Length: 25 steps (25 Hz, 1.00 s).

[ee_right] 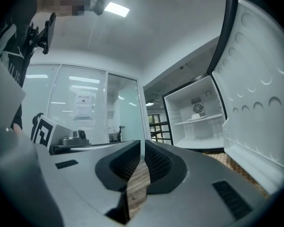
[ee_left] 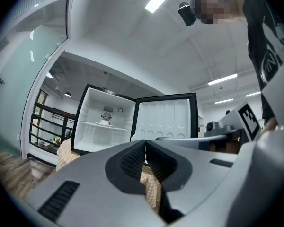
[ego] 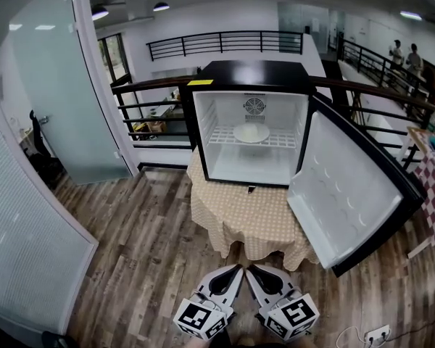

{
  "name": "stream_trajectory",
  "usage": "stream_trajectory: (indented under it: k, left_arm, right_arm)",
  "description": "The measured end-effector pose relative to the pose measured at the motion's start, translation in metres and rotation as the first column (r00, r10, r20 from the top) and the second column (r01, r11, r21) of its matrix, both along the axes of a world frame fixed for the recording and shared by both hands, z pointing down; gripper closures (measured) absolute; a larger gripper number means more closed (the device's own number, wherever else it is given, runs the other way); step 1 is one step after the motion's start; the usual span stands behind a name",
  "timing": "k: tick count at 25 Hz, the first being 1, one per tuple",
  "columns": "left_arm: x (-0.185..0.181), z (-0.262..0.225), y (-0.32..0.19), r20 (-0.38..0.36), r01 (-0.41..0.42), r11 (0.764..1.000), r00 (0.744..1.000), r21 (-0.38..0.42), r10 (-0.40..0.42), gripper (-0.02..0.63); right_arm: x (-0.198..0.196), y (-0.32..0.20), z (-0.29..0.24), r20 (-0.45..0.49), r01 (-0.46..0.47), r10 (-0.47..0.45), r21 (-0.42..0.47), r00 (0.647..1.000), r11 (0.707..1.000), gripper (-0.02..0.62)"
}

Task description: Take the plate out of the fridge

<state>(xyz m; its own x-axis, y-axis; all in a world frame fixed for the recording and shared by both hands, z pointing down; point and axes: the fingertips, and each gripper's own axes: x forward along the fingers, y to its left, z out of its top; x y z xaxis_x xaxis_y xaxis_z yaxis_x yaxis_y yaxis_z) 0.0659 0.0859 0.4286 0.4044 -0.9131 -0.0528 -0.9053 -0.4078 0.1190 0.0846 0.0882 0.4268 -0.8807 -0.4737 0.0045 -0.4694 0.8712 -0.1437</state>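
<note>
Left gripper [ego: 237,269] and right gripper [ego: 251,270], jaws pressed together and empty, hover above wood-plank floor [ego: 138,223]; ahead, a cloth-covered table [ego: 239,220] (bearing the open fridge [ego: 250,72]) before black railings [ego: 225,42].

In the head view, the bottom edge cuts off the rear of the left gripper [ego: 238,268] and the right gripper [ego: 251,269]. A checked cloth [ego: 254,220] hides the counter beneath the fridge [ego: 250,75].

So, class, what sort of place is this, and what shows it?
Probably an office building's upper floor, not a kitchen: glass partitions, a black railing as on a mezzanine, and the fridge standing on a clothed table.
</note>
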Motion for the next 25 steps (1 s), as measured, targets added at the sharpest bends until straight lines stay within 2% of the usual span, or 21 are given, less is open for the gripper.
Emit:
stream_trajectory:
  k: [6, 11, 25]
  left_arm:
    - [-0.014, -0.005, -0.042, 0.001, -0.029, 1.000, 1.000, 0.010, 0.029, 0.597]
    - [-0.032, -0.005, -0.083, -0.029, -0.054, 0.999, 0.998, 0.008, 0.054, 0.598]
    - [-0.072, -0.001, -0.175, -0.056, -0.147, 0.989, 0.988, -0.013, 0.146, 0.597]
  right_arm:
    - [-0.009, -0.044, -0.001, -0.002, -0.086, 0.086, -0.002, 0.996, 0.996, 0.546]
    - [-0.023, -0.082, -0.004, -0.020, -0.126, 0.126, 0.004, 0.992, 0.992, 0.546]
    - [-0.066, -0.169, 0.007, -0.043, -0.218, 0.216, -0.050, 0.975, 0.975, 0.546]
